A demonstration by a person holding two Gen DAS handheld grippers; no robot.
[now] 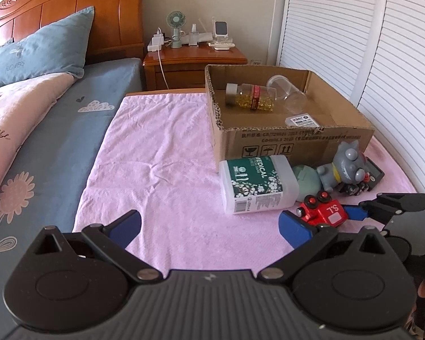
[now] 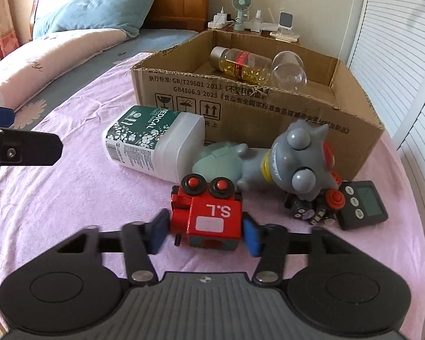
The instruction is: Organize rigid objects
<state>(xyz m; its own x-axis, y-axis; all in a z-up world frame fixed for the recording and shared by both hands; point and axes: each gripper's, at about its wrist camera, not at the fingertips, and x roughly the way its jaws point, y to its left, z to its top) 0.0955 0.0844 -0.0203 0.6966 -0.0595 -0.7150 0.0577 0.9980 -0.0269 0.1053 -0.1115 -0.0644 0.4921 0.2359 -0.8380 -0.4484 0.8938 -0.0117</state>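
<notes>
A red toy train [image 2: 209,215] marked "S.L" lies on the pink towel [image 2: 70,198], and my right gripper [image 2: 205,235] is shut on it, one blue pad pressed against each side. In the left wrist view the train [image 1: 324,212] shows at the lower right. My left gripper [image 1: 211,228] hovers open over bare towel with nothing between its fingers. Behind the train lie a white bottle with a green label [image 2: 153,141], a grey figure [image 2: 297,155], a pale green toy [image 2: 218,161] and a black timer [image 2: 365,204]. The cardboard box [image 2: 269,119] holds a capsule bottle [image 2: 240,62] and a clear cup [image 2: 289,70].
The towel [image 1: 161,155] covers the foot of a bed with a blue sheet [image 1: 56,141] and a pillow [image 1: 42,53]. A wooden nightstand [image 1: 195,62] with a small fan stands behind the box. White slatted doors [image 1: 382,56] run along the right side.
</notes>
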